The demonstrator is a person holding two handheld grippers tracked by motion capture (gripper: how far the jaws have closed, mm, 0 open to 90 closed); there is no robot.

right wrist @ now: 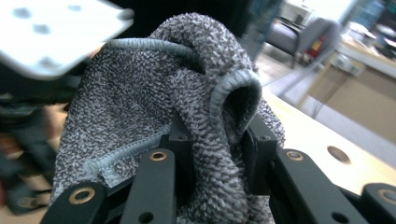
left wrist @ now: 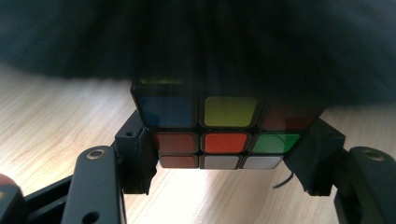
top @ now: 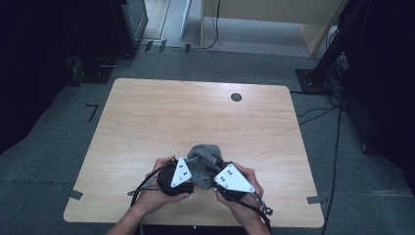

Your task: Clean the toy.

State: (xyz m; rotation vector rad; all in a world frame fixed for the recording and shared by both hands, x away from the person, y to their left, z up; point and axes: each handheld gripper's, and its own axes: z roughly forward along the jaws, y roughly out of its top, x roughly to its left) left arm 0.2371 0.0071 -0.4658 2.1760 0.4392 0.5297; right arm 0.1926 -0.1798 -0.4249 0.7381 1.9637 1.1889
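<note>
grey cloth [right wrist: 154,107] pinched; puzzle cube [left wrist: 219,128] clamped.

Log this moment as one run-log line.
left gripper: shut on multicoloured puzzle cube | right gripper: shut on grey terry cloth | light wooden table

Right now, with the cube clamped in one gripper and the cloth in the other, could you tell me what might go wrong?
1. The left gripper pinches the puzzle cube only at its lower rows, so rubbing may twist a layer or tip it loose.
2. The right gripper holds just a bunched fold of the grey cloth; it may slip out.
3. Both work near the table's front edge; a dropped cube might roll off.
</note>
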